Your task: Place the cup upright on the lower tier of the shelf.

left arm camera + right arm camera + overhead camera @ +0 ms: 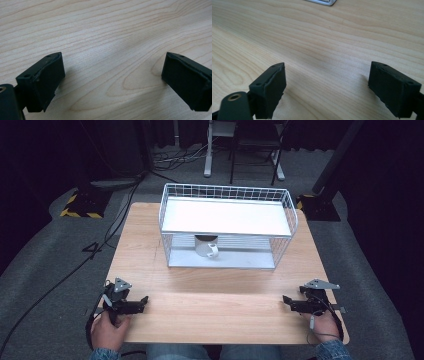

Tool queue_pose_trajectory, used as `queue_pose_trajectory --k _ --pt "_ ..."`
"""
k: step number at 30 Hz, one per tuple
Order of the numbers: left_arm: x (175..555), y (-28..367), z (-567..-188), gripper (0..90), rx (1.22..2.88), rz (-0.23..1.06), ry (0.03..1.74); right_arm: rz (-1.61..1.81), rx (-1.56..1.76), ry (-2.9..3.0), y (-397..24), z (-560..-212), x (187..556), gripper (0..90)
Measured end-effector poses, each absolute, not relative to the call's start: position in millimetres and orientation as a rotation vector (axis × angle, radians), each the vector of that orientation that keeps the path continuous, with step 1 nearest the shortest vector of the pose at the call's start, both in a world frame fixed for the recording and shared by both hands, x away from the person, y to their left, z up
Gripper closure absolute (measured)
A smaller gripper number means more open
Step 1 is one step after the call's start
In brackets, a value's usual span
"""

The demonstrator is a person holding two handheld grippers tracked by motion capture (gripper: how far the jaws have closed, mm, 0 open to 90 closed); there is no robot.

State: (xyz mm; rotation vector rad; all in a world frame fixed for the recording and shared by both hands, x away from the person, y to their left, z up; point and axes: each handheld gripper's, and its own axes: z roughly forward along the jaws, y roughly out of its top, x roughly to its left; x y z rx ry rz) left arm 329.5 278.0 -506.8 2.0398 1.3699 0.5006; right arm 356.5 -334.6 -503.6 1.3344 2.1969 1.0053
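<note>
The left gripper [144, 300] rests at the near-left corner of the wooden table [210, 320], held in the person's left hand [107, 330], with its tips directed toward the table centre. In the left gripper view the left gripper [112, 72] has its two black jaws spread wide apart, with bare wood grain between them and nothing held. At the middle of the table, toward the far edge, stands a white wire basket rack [290, 215] with a flat white upper shelf [225, 216]. On the lower level of the rack sits a white mug [207, 246], upright, its handle facing the near side; it is well apart from both grippers. The right gripper [285, 299] rests at the near-right corner of the table, held in the person's right hand [325, 325], tips directed inward. In the right gripper view the right gripper [327, 75] likewise has its jaws set wide apart over bare wood, gripping nothing, and a corner of the rack base [323, 2] appears at the top edge.
</note>
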Motion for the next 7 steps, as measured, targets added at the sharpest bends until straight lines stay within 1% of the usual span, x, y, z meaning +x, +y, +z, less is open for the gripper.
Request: queue_pose_trajectory --k 3,7 --pt "329.6 278.1 -506.8 5.0 2.041 0.501 1.369 0.962 1.276 2.210 -331.9 -505.0 354.3 14.4" --pt "329.5 278.0 -506.8 5.0 2.040 0.501 1.370 0.960 1.278 2.208 -331.6 -505.1 353.6 14.1"
